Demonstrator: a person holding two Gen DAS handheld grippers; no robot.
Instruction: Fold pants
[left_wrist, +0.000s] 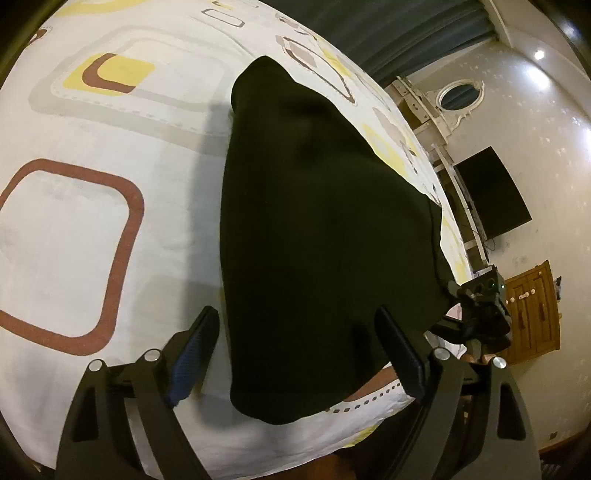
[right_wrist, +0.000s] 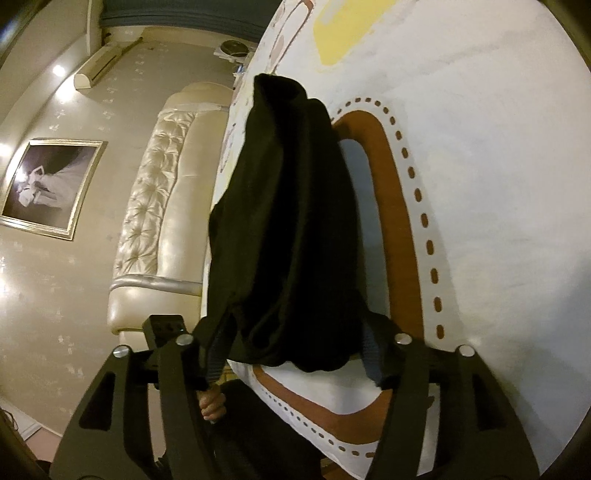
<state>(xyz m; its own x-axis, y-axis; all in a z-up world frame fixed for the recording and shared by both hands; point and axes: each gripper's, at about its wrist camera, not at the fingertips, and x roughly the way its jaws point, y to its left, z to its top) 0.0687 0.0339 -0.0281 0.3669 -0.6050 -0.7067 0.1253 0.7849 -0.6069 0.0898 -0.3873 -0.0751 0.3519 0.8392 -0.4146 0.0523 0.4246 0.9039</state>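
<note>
Black pants (left_wrist: 314, 229) lie on a patterned bedsheet (left_wrist: 92, 240), stretching away from both cameras. My left gripper (left_wrist: 299, 350) stands wide open, its two fingers straddling the near end of the pants, with the cloth lying loose between them. My right gripper (right_wrist: 291, 347) is also open, its fingers on either side of the bunched near end of the pants (right_wrist: 288, 221). The right gripper also shows in the left wrist view (left_wrist: 480, 310), at the right corner of the pants near the bed's edge.
The bed's edge runs close to both grippers. A padded cream headboard (right_wrist: 159, 206), a framed picture (right_wrist: 48, 184) and a wall air conditioner (right_wrist: 96, 70) are in the right wrist view. A dark screen (left_wrist: 491, 195), a wooden cabinet (left_wrist: 532, 314) and a mirror (left_wrist: 460, 96) stand beyond the bed.
</note>
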